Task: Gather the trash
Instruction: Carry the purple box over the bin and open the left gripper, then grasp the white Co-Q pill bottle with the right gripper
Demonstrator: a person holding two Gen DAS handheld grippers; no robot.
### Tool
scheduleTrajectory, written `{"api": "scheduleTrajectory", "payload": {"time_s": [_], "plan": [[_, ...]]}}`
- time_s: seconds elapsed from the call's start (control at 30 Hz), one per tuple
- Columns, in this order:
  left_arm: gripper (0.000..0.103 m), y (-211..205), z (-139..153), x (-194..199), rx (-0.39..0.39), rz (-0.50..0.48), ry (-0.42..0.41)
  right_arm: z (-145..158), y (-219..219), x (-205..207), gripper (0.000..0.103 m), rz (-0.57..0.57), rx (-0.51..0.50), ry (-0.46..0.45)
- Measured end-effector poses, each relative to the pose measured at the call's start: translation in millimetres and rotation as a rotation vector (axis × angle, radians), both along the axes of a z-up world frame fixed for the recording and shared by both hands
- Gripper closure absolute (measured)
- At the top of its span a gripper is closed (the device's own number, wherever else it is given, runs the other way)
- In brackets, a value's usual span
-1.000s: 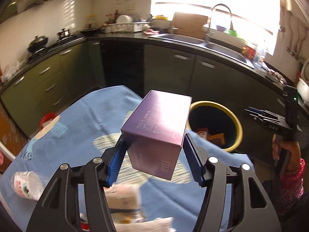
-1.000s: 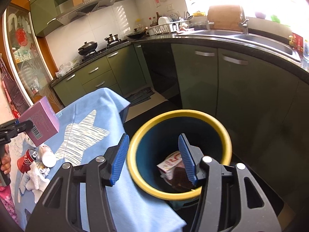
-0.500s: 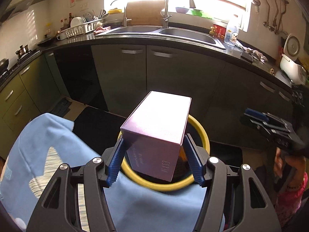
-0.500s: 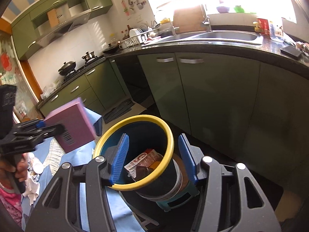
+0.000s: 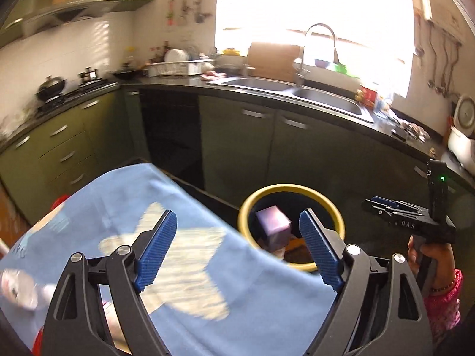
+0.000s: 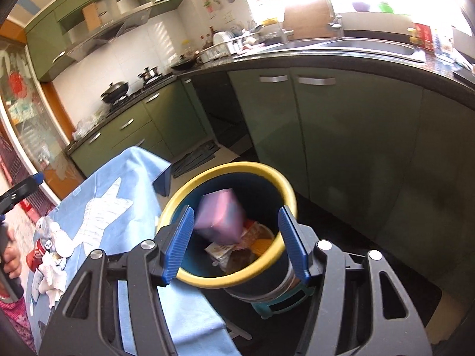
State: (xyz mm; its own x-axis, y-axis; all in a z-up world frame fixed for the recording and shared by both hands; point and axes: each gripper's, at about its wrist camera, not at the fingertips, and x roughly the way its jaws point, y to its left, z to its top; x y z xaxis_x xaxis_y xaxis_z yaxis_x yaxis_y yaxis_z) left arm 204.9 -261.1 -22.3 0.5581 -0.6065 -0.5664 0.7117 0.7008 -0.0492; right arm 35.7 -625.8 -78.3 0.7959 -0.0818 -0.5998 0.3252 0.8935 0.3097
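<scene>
Purple box (image 5: 273,227) sits inside the mouth of the yellow-rimmed bin (image 5: 323,200), blurred, touching neither gripper. Left gripper (image 5: 237,250) jaws opening, wide apart, nothing between the pads. Right gripper (image 6: 237,244) above the bin, fingers apart and empty (box seen beyond them). Remaining litter on the blue cloth (image 6: 118,207): a red can (image 6: 35,252), crumpled tissues (image 6: 50,276)

Purple box (image 6: 219,216) motion-blurred inside the bin (image 6: 267,175); trash beneath perhaps cartons, mostly hidden.
</scene>
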Motion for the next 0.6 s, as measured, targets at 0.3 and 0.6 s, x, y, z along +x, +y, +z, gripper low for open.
{"api": "scheduleTrajectory", "payload": {"time_s": [0.3,0.6], "plan": [[0.015,160,-13,-14,0.02,0.293,-0.102,5,82,44,0.046,0.243,-0.049,0.054],[0.013,270,-39,-8,-0.012,0.505,-0.082,7,224,110,0.046,0.717,-0.125,0.126]]}}
